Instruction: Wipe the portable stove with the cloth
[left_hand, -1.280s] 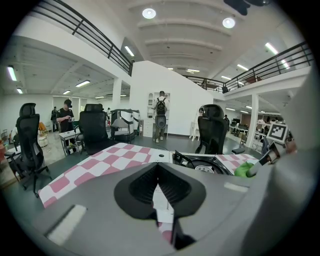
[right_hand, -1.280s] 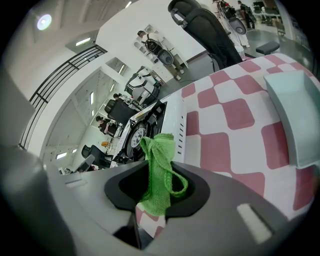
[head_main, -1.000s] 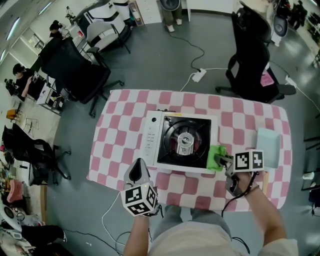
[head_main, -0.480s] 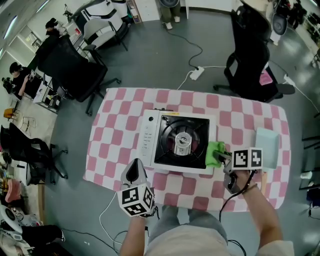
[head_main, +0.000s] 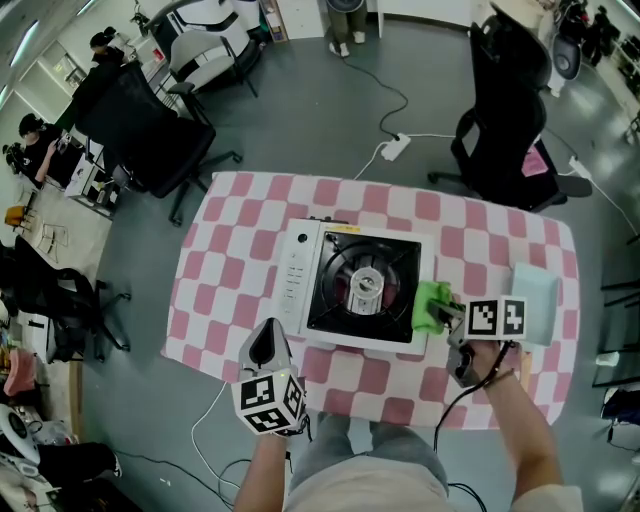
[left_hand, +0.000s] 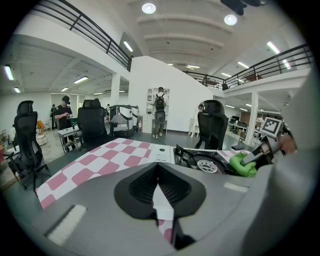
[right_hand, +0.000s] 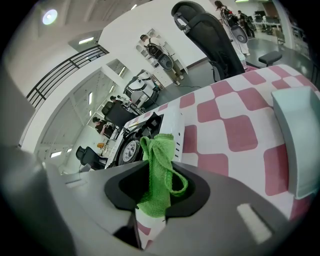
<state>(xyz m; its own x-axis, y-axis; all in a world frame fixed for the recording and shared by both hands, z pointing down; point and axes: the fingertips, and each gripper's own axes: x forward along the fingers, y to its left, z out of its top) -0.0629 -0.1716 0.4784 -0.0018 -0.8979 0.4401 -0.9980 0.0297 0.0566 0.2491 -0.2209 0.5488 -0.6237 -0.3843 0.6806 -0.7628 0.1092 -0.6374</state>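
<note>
Green cloth (head_main: 431, 305) clamped in right tool (head_main: 446, 320), at stove's (head_main: 365, 285) 3 o'clock edge | left tool (head_main: 268, 345) closed, empty, near 7 o'clock over checkered surface (head_main: 500, 240) | advice: press cloth flat, sweep toward 9 o'clock, skirting the burner grate.

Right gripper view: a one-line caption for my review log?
Right gripper shut on a folded green cloth beside the white portable gas stove on a pink-checked tablecloth.
</note>
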